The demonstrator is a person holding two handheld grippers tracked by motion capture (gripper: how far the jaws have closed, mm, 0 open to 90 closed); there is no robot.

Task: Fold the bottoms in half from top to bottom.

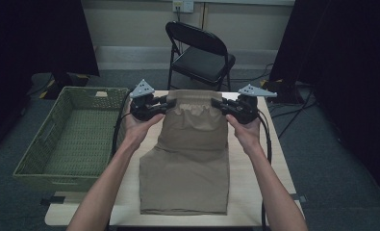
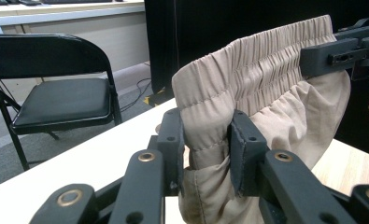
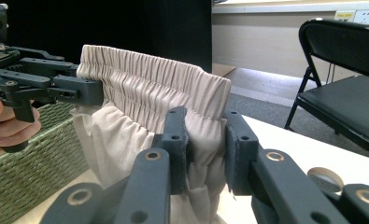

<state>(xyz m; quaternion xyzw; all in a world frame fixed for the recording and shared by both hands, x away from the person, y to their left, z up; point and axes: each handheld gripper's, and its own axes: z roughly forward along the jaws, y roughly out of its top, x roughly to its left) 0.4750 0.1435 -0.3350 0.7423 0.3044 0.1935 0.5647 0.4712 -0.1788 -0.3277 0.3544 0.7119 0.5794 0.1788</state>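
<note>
So we've got the left gripper (image 1: 164, 104) and right gripper (image 1: 218, 104) each clamped on an end of the khaki shorts' (image 1: 190, 159) elastic waistband, lifted at the table's (image 1: 255, 192) far edge, legs trailing flat toward us.

No text, label, brand, number or sign can be read on anything in these pictures.
</note>
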